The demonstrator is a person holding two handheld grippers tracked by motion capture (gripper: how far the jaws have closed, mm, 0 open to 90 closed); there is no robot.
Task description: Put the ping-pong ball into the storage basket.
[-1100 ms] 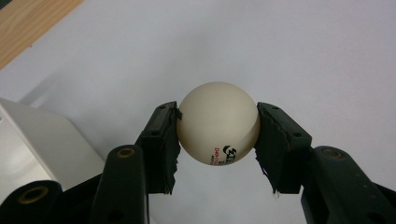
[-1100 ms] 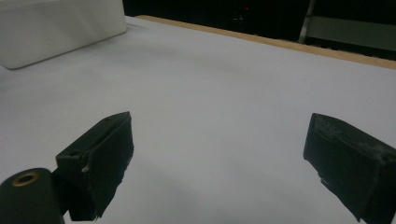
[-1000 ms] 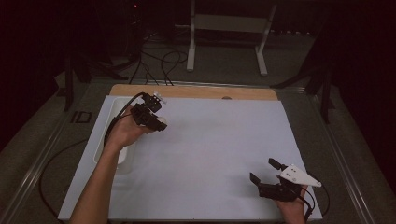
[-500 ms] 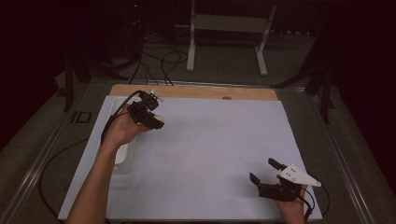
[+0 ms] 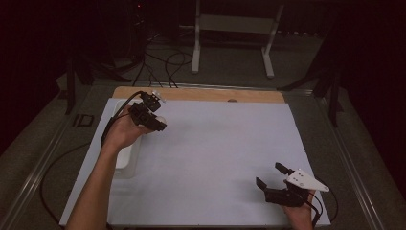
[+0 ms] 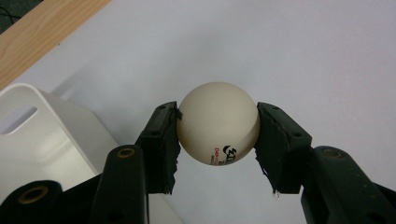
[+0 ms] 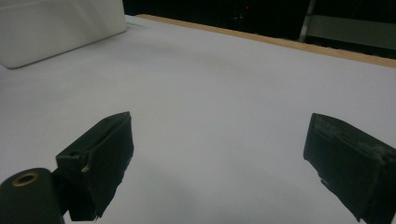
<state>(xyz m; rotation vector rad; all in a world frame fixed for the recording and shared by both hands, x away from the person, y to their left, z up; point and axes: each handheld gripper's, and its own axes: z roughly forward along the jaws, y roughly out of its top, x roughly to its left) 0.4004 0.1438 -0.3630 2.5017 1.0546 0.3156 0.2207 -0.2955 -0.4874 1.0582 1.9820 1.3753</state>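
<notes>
Cream-white, smooth and matt: table-tennis ball (image 6: pixel 218 122), round, unmarked on top, with a small black logo and a line of red lettering low on its near side. Clamped at its widest part between the two black pads (image 6: pixel 164 140) of the left tongs (image 6: pixel 217 140), one pad against each flank, pad edges frayed and ragged. Held clear of the surface, above the white sheet (image 6: pixel 289 51) covering the table, with a soft shadow on the sheet beneath. Just beside it, lower left in the left gripper view, the rounded corner of a white plastic bin (image 6: pixel 44 135) with a slot handle cut into its wall. Bare wooden table edge (image 6: pixel 42 32) running past the sheet at upper left.

From the high view: left tongs (image 5: pixel 154 120) raised over the sheet's far left area, beside the white bin (image 5: pixel 125 158) at the sheet's left edge; ball barely discernible there as a pale spot at the tips. Cable (image 5: pixel 115 120) looping from the tongs back over the hand.

Right tongs (image 5: pixel 270 175) low at the near right corner of the sheet, well apart from the ball, spread wide with nothing between them, grey three-cornered plate (image 5: pixel 306 180) on top. Same wide gap plain in the right gripper view (image 7: pixel 219 163), only blank sheet between the pads.
</notes>
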